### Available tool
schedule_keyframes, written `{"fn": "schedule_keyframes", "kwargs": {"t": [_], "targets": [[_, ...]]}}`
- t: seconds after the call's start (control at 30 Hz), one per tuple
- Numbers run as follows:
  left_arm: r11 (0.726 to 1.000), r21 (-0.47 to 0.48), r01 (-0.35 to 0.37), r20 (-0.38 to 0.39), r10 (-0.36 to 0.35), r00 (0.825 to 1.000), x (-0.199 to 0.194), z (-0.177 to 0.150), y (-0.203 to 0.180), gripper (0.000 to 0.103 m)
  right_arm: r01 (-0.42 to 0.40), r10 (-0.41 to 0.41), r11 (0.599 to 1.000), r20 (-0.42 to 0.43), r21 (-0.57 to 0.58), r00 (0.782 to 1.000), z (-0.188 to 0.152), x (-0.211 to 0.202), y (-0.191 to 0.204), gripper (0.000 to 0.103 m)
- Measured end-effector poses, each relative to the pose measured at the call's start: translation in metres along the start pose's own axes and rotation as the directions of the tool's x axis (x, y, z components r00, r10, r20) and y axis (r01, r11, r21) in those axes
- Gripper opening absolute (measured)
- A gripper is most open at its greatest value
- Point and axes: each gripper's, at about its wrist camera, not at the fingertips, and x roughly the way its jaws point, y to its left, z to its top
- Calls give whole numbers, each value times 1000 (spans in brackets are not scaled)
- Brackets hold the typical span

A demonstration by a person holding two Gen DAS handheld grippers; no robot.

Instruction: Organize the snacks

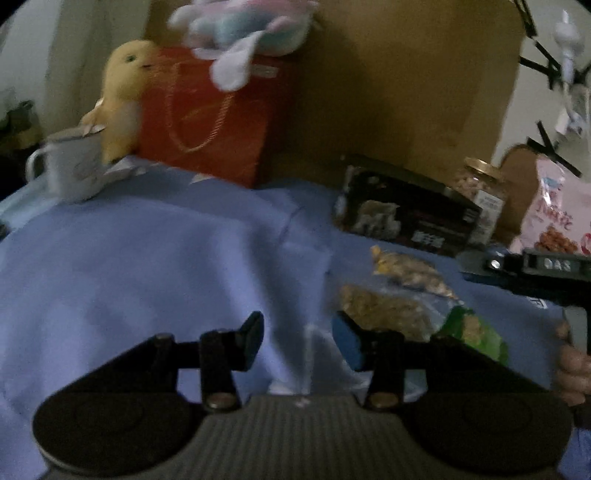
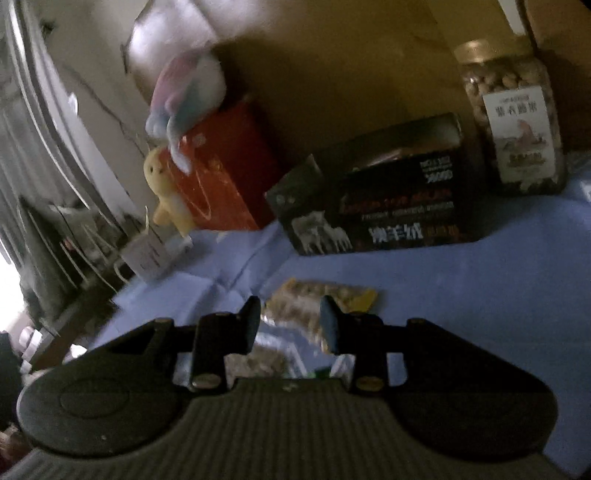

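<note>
Over on the far left of the blue cloth that covers the counter, a white mug stands in front of a yellow plush chick, which leans against a red gift bag; a pastel plush toy lies on top of that bag. Nearer the middle, the left gripper hovers over bare cloth with its fingers moderately apart and nothing between them. Just to its right lie the snacks: two clear packets of nuts or grain, the yellow-tipped packet farther back and the green-tipped packet closer, its near end beside the left gripper's right finger. Behind them sits a black box, then a jar of nuts with a gold lid, and a pink snack bag at the far right edge. From the right wrist, the right gripper hangs just above the two packets, fingers partly open, not pinching either; whether they touch is unclear.
</note>
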Motion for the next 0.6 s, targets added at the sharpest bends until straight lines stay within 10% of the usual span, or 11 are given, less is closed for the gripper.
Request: {"fn": "schedule_keyframes", "kwargs": {"t": [0.6], "targets": [[993, -108, 43, 63, -37, 997, 6, -14, 32, 42, 98, -97, 987, -11, 128, 995, 4, 6, -17, 39]]}}
